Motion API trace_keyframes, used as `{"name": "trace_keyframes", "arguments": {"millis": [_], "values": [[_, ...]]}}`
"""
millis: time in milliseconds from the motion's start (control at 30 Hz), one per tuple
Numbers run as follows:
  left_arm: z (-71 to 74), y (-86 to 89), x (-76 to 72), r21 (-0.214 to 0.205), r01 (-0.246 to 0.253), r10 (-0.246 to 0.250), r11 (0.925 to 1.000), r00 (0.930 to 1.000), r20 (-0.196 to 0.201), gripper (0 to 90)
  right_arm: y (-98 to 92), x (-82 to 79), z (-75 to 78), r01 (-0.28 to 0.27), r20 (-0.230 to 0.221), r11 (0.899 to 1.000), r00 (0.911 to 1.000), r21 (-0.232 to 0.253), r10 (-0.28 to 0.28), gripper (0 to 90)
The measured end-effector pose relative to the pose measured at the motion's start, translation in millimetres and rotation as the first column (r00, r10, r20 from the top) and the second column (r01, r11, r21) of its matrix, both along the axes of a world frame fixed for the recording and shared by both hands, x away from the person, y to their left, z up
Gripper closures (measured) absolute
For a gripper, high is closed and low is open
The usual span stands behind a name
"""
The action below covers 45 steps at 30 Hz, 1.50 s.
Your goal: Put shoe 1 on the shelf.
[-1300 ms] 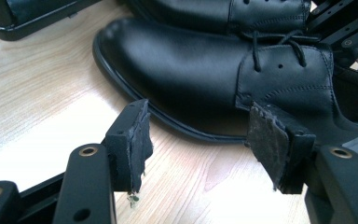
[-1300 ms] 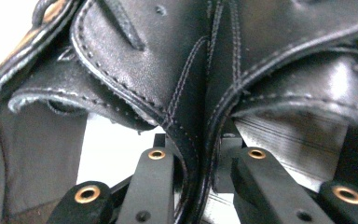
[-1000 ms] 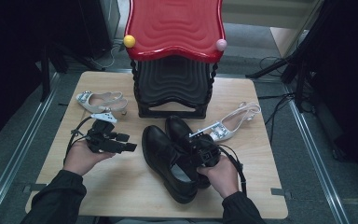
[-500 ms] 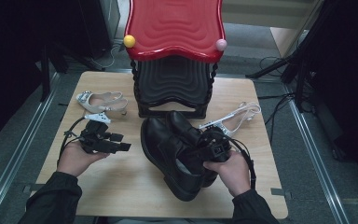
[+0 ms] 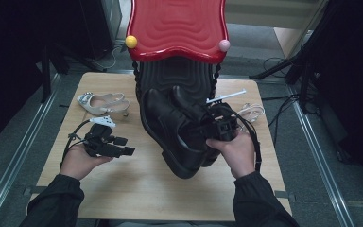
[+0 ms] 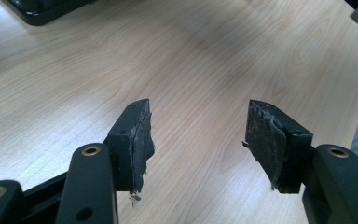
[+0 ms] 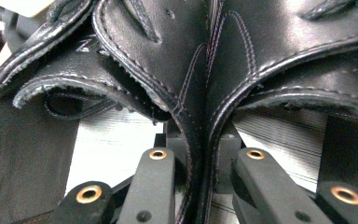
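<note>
A pair of black leather shoes [image 5: 170,127] hangs tilted above the wooden table [image 5: 137,189], toes toward the person. My right gripper [image 5: 220,126] is shut on them. In the right gripper view its jaws pinch the two shoes' inner side walls [image 7: 191,93] together, and the right gripper [image 7: 198,154] has leather on both sides. My left gripper [image 5: 123,146] rests low over the table's left part, held in the left hand. The left gripper [image 6: 198,126] is open, with bare wood between its worn pads [image 6: 142,140].
A rack with a red wavy top [image 5: 177,28] and black tiers [image 5: 175,78] stands at the table's far edge, just behind the lifted shoes. A pale slingback shoe [image 5: 101,103] lies far left; a white sandal [image 5: 250,111] lies far right. Cables run on the floor at the right.
The right hand has lifted the pair of black shoes off the table and carried them toward the rack. The left hand and its gripper have stayed where they were.
</note>
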<state>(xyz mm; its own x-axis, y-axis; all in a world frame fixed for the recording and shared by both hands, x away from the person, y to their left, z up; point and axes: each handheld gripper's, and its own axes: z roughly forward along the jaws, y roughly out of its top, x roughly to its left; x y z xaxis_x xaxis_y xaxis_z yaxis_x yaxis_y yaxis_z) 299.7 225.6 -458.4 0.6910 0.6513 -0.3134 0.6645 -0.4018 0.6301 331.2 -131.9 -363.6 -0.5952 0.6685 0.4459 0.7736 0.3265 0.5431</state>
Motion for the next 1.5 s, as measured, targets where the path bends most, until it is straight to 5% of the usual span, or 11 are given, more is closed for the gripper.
{"name": "trace_keyframes", "arguments": {"millis": [233, 533, 700, 1000, 1333, 1500], "values": [[-1.7, 0.7, 1.7, -0.008, 0.000, 0.000, 1.0000, 1.0000, -0.006, 41.4, 9.5, 33.6, 6.8, 0.109, 0.039, 0.994, 0.9933, 0.012, -0.109, 82.0], [-2.9, -0.2, 2.7, -0.010, 0.018, -0.018, 0.9998, 0.9998, -0.013, 41.6, 19.3, 68.3, 12.8, 0.254, 0.074, 0.967, 0.9639, 0.029, -0.256, 82.0], [-3.2, -0.7, 2.4, -0.013, 0.023, -0.023, 0.9996, 0.9997, -0.012, 41.6, 29.9, 79.5, 9.4, 0.323, 0.114, 0.946, 0.9388, 0.038, -0.325, 82.1], [-1.9, 2.0, 2.8, -0.037, 0.017, -0.018, 0.9992, 0.9998, -0.012, 41.7, 48.1, 87.0, -1.4, 0.435, 0.179, 0.898, 0.8801, 0.068, -0.440, 82.0], [-2.1, 2.1, 2.7, -0.039, 0.024, -0.025, 0.9989, 0.9996, -0.016, 42.2, 64.6, 94.8, -14.6, 0.491, 0.183, 0.865, 0.8452, 0.107, -0.502, 81.9], [-1.3, 0.8, 2.4, -0.043, 0.028, -0.029, 0.9987, 0.9995, -0.014, 42.2, 70.6, 96.5, -15.1, 0.524, 0.192, 0.843, 0.8204, 0.124, -0.539, 81.9]]}}
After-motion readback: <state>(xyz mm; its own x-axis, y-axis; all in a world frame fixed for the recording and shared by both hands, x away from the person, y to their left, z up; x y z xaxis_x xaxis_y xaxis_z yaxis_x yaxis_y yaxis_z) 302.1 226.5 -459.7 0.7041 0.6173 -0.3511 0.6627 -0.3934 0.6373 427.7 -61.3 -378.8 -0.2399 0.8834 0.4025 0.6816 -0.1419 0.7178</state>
